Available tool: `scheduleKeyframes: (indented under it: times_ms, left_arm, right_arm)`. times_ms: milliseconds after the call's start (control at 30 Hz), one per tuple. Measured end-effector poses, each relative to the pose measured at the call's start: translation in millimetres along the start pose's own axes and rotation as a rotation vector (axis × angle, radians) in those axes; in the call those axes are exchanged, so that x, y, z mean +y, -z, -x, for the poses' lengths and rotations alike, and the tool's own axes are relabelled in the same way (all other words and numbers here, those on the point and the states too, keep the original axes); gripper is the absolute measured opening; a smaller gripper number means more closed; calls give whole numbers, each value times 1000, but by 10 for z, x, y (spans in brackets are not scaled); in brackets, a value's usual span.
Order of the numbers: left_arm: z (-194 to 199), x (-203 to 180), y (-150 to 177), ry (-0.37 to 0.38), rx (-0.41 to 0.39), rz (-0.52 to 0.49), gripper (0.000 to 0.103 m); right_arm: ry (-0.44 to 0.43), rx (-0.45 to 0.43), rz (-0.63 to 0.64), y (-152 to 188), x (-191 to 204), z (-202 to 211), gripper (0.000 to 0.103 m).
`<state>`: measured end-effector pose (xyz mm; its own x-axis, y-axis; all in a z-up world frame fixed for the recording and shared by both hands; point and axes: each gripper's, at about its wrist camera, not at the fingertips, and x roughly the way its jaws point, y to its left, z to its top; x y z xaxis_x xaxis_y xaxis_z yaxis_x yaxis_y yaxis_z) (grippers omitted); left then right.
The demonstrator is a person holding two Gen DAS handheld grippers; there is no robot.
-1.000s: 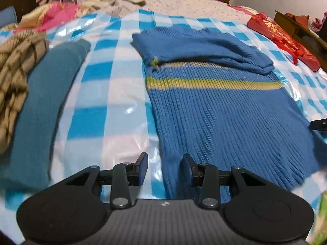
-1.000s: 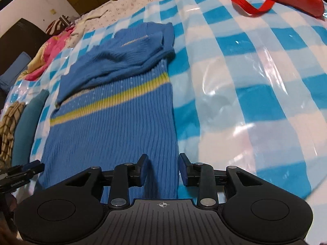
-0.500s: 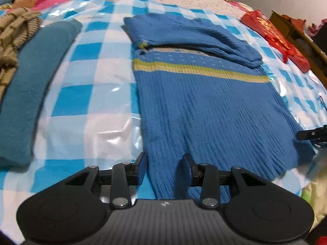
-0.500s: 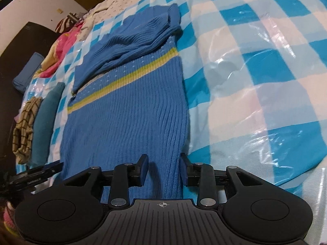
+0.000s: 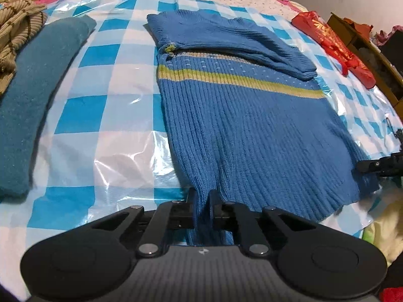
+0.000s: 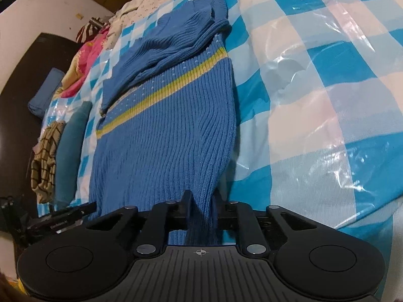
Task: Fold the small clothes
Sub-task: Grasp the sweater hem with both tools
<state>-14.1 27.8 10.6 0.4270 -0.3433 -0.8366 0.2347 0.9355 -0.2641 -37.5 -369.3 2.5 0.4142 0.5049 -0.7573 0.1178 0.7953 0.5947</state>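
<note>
The blue ribbed sweater (image 5: 241, 130) is spread flat on a blue-and-white checked sheet (image 5: 100, 115) under clear plastic, reaching away ahead of both pairs of jaws. Its sleeves are folded across the chest at the far end, and 1 yellow stripe (image 5: 226, 80) is seen just nearer than that fold.

The left gripper (image 5: 201, 196) is clenched on the sweater's near hem at its left corner; knit is bunched between the 2 jaws and is drawn up into a ridge ahead of them. The right gripper (image 6: 201, 198) is likewise closed on the near hem at the opposite corner, with a fold of fabric pinched between its jaws and pulled up from the sheet. Each gripper is glimpsed at the edge of the other's view, beside the hem.

Well to the left of the left jaws, a folded teal garment (image 5: 32, 105) is laid lengthwise on the sheet, and a tan striped garment (image 5: 15, 32) is heaped just beyond it. Far ahead and to the right of the same jaws, a red bag (image 5: 335, 47) is seen near the edge of the bed; what it rests on cannot be made out clearly through the fisheye distortion.
</note>
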Motion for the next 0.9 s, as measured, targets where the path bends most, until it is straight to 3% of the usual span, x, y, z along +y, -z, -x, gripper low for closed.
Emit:
scheduleKeyframes:
  times_ms: [267, 500, 900]
  left_arm:
    - [44, 72, -31, 56, -18, 53, 19]
    - [-59, 107, -26, 33, 19, 47, 20]
    - [-59, 102, -14, 52, 51, 36, 39]
  right_arm:
    - [-69, -32, -71, 4, -13, 8, 12]
    - [-60, -20, -65, -8, -1, -54, 16]
    - [-35, 14, -20, 9, -1, -86, 21]
